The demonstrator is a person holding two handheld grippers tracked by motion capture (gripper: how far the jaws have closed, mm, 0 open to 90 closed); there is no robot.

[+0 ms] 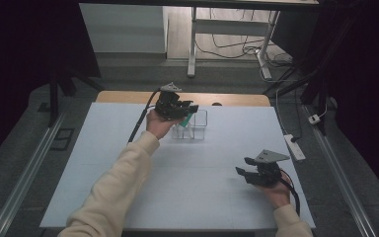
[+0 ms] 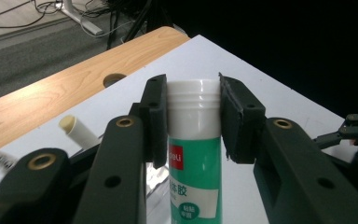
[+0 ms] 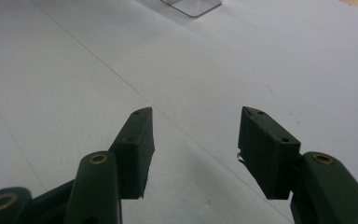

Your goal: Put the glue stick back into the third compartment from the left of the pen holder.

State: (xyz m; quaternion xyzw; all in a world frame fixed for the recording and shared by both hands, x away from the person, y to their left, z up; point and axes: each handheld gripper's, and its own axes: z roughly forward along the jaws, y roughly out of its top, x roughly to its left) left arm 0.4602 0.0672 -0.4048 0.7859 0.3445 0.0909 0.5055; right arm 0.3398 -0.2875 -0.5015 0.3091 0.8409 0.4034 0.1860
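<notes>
A glue stick (image 2: 193,154) with a green label and a white cap is clamped between the jaws of my left gripper (image 2: 192,119), which holds it by the white cap end. In the high view the left gripper (image 1: 187,109) hovers at the back of the table, over a clear plastic box (image 1: 200,131), with the green glue stick (image 1: 187,119) angled down into it. A second white stick (image 2: 77,131) lies below in the box. My right gripper (image 1: 244,166) is at the front right, open and holding nothing, its jaws (image 3: 193,149) spread above the bare white mat.
A white mat (image 1: 128,163) covers the table, with a wooden strip (image 1: 128,97) and a round hole (image 2: 113,79) along the far edge. A power strip (image 1: 294,146) and cables lie off the right edge. A desk frame (image 1: 192,44) stands behind.
</notes>
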